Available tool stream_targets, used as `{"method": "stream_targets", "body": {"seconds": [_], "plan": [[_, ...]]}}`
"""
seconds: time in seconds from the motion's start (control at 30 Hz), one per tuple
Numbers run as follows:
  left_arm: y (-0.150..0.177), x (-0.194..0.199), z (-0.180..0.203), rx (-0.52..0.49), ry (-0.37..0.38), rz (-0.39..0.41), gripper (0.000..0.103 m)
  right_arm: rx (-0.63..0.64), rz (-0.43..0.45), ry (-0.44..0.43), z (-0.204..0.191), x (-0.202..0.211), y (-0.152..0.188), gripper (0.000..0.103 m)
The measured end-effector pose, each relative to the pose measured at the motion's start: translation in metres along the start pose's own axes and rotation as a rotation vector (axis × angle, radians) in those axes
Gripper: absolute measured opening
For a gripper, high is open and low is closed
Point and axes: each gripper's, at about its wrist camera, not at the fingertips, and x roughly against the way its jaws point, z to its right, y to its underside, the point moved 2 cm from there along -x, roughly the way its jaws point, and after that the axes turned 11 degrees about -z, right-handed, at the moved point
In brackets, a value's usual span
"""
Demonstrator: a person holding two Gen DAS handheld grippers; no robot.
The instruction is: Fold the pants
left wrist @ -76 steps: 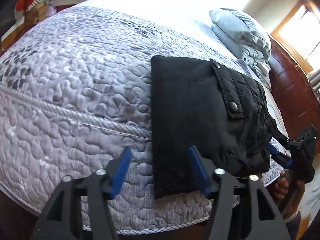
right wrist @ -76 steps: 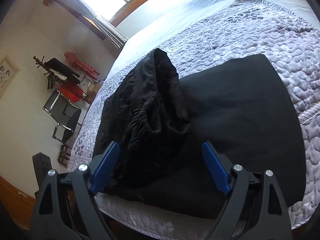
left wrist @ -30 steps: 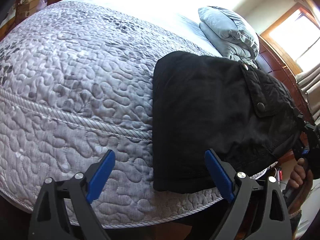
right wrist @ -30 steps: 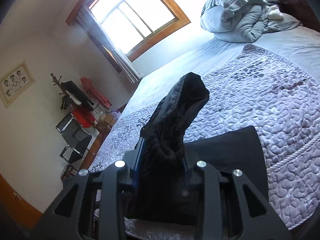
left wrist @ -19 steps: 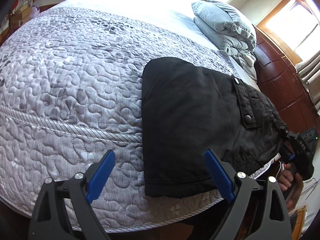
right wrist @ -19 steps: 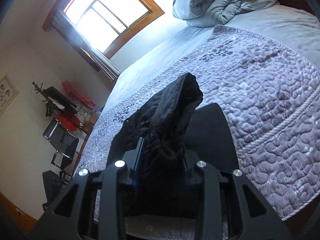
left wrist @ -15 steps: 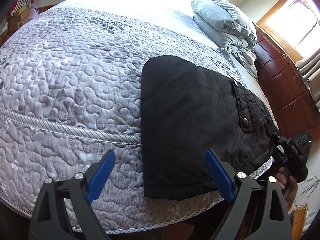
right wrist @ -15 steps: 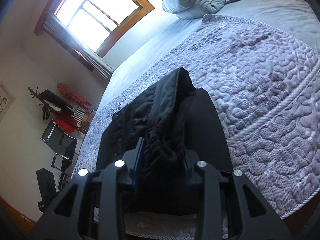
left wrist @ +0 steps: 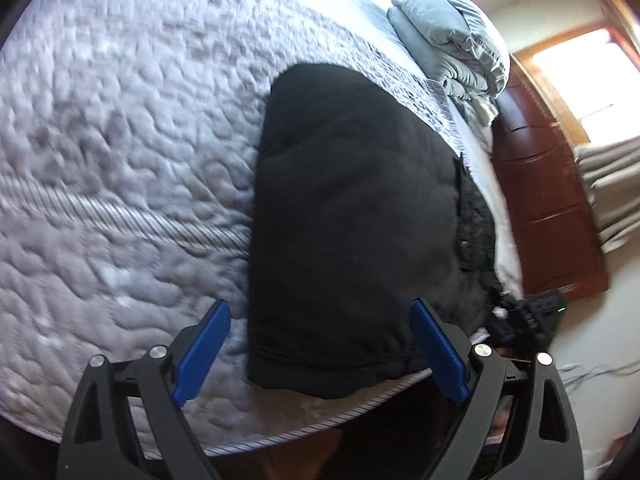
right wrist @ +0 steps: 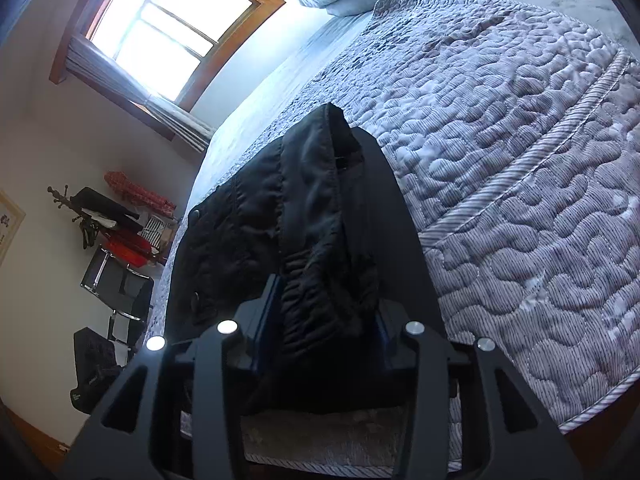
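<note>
Black pants (left wrist: pixel 352 216) lie folded on the grey quilted bed (left wrist: pixel 120 160), near its front edge. My left gripper (left wrist: pixel 320 348) is open, its blue pads apart above the near hem of the pants, holding nothing. My right gripper (right wrist: pixel 326 312) is shut on the bunched waistband end of the pants (right wrist: pixel 320 208), which rises in a ridge from the jaws. The right gripper also shows in the left wrist view (left wrist: pixel 520 316), at the pants' right end by the bed edge.
A pile of grey bedding (left wrist: pixel 452 40) sits at the head of the bed. A dark wooden headboard (left wrist: pixel 548 200) stands at right. In the right wrist view, a window (right wrist: pixel 172 28), a coat rack (right wrist: pixel 100 212) and a chair (right wrist: pixel 120 280) stand beyond the bed.
My right gripper closed on the waistband end and has carried it over the flat pants. My left gripper has opened wider and moved closer to the near hem.
</note>
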Motion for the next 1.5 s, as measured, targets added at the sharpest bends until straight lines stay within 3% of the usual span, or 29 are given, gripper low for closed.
{"method": "stream_targets", "body": {"seconds": [0.17, 0.23, 0.3, 0.53, 0.6, 0.83, 1.0, 1.23, 1.5], "plan": [[-0.009, -0.015, -0.025, 0.126, 0.080, -0.054, 0.091, -0.004, -0.002, 0.003, 0.000, 0.004, 0.000, 0.047], [-0.011, -0.024, -0.033, 0.179, 0.176, -0.099, 0.087, -0.005, -0.002, 0.005, 0.002, 0.006, 0.000, 0.049], [-0.011, -0.029, -0.037, 0.212, 0.215, -0.119, 0.087, -0.002, -0.002, 0.008, 0.003, 0.008, 0.001, 0.049], [-0.013, -0.041, -0.025, 0.182, 0.158, -0.159, 0.085, 0.006, -0.001, 0.020, 0.002, 0.007, 0.000, 0.050], [-0.013, -0.042, -0.023, 0.181, 0.138, -0.159, 0.079, 0.003, -0.002, 0.018, 0.002, 0.007, 0.000, 0.051], [-0.016, -0.036, -0.019, 0.208, 0.132, -0.137, 0.056, -0.023, 0.027, 0.014, 0.009, 0.031, -0.001, 0.084], [-0.016, -0.035, -0.022, 0.204, 0.122, -0.131, 0.056, -0.058, 0.008, 0.020, 0.021, 0.044, -0.004, 0.089], [-0.018, -0.036, -0.019, 0.202, 0.122, -0.127, 0.056, -0.071, -0.079, 0.049, 0.033, 0.024, 0.006, 0.090], [-0.015, -0.035, -0.027, 0.209, 0.128, -0.138, 0.057, -0.173, -0.140, -0.103, 0.055, 0.010, 0.010, 0.095]]}}
